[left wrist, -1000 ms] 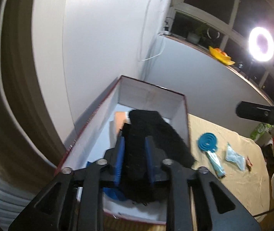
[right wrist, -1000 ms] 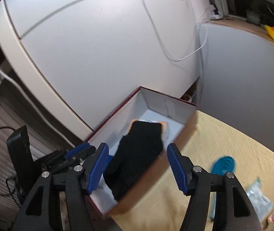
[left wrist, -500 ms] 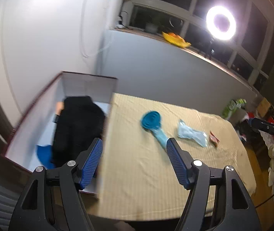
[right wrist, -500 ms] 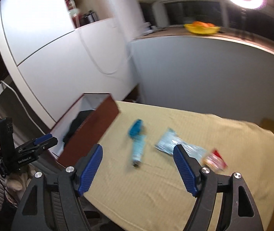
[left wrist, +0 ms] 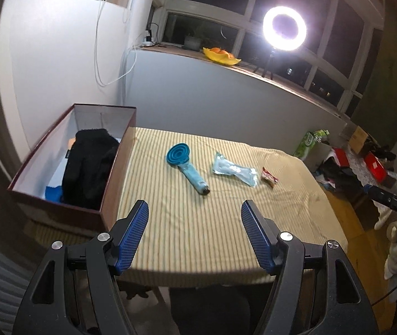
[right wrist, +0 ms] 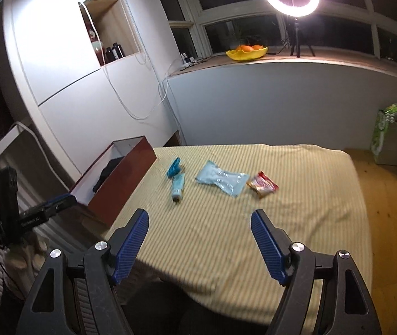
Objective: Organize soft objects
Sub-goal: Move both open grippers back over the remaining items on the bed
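A black soft garment [left wrist: 89,164] lies inside the dark red box [left wrist: 114,176] at the table's left edge, with a blue item [left wrist: 53,194] beside it. The box [right wrist: 131,173] also shows in the right wrist view. My left gripper [left wrist: 195,217] is open and empty above the table's near edge. My right gripper [right wrist: 199,224] is open and empty, back from the table. On the striped cloth lie a blue funnel [left wrist: 178,153], a light blue tube [left wrist: 195,178], a clear blue packet [left wrist: 234,171] and a red snack packet [left wrist: 269,177].
The table carries a yellow striped cloth [left wrist: 226,223]. A ring light [left wrist: 285,28] and a yellow fruit bowl [left wrist: 220,55] stand on the window sill. Clutter and boxes [left wrist: 352,159] sit on the floor at right. The left gripper's body [right wrist: 16,212] shows at left in the right wrist view.
My left gripper let go of the black garment in the box, opened and drew back over the table. My right gripper also pulled back and swung right, away from the box.
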`<state>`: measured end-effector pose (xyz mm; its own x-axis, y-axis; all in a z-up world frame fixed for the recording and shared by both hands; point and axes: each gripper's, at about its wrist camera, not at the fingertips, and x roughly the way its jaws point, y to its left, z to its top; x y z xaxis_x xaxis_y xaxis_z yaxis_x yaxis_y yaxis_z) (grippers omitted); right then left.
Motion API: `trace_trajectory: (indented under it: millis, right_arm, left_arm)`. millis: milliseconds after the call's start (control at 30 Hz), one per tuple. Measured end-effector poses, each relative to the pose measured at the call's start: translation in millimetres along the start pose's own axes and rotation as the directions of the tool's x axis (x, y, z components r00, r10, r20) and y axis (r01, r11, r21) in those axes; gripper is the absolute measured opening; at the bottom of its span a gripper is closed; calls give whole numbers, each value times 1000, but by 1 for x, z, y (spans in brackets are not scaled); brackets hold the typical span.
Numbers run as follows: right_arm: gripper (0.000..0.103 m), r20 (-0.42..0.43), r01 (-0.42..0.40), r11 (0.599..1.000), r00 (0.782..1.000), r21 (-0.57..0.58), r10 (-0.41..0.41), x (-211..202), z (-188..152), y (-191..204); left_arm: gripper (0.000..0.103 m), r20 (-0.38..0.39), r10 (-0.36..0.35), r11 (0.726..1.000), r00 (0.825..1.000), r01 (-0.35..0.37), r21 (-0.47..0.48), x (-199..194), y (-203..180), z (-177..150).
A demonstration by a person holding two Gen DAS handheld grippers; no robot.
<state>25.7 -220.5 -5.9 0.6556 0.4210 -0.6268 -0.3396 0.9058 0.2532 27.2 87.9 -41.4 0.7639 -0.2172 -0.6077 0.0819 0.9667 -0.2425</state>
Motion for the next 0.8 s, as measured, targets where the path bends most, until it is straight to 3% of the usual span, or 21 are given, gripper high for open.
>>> trace_trajectory:
  millis: [200,433,700,800]
  right_arm:
    - [72,-7,26,999,1000,-33,-27,-23,-22,6]
    - [75,-33,56,998,998,-21,-57,-8,-23,-16]
    - [79,-68,115,991,991,-66,-119,70,7,-63]
    - [79,-117,82,991,989,-109,-94,120,21,-81]
  left_arm:
    - [69,-16,1,1000,1000,-1,-5,2,-9,-9]
    - [69,-84,3,1000,997,-1,15,50,-30,-6]
    - [69,-171,50,999,984,-49,10,141,-32,8]
    - [69,-206,75,997,976,-74,9,176,-27,13]
